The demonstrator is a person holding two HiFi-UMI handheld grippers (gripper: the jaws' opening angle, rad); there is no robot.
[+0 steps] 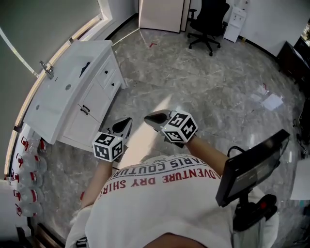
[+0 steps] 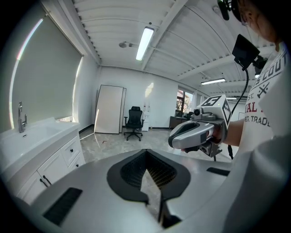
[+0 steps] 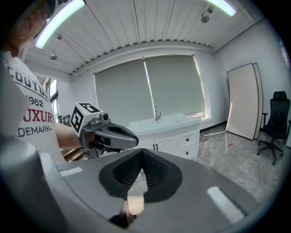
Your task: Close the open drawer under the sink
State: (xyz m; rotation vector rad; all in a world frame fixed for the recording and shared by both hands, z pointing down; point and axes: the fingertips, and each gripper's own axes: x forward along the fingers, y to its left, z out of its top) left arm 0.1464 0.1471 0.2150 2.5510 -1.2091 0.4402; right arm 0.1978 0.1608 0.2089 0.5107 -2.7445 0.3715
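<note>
A white sink cabinet with a faucet stands at the left, some way from both grippers. Its two small drawers and its doors look flush with the front; the right gripper view shows the drawers the same way. My left gripper and right gripper hover side by side over the marble floor in front of the person's body. Both are shut and hold nothing. In the left gripper view the left gripper points down the room with the cabinet at its left. The right gripper faces the cabinet.
A black office chair and a white leaning panel stand at the far end. A dark screen on a stand sits at the person's right. Several bottles line the left wall. Dark furniture borders the right edge.
</note>
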